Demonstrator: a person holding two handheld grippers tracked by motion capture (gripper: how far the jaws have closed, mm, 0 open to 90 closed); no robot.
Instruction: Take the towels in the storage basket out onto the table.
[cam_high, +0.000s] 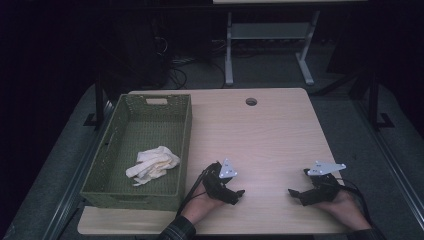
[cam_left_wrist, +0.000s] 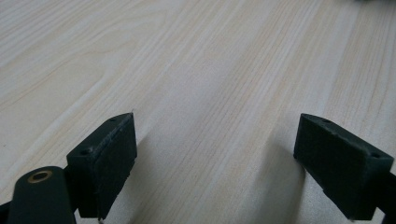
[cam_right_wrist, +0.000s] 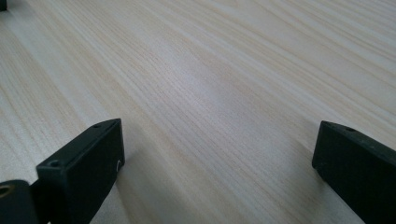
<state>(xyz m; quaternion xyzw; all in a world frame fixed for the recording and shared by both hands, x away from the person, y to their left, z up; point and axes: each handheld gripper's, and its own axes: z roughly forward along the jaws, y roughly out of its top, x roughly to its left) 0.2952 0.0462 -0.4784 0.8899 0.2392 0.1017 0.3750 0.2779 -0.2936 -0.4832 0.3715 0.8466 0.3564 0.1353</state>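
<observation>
Cloth (cam_high: 152, 165) already in basket (cam_high: 186, 150), both grippers, left (cam_high: 239, 193) and right (cam_high: 291, 192), rest open and empty on near tabletop (cam_high: 270, 140); looks done.

We see a dark room with grey floor (cam_high: 60, 160). Beyond the tongs stands a white-legged desk frame (cam_high: 270, 45) among cables (cam_high: 180, 67).
</observation>
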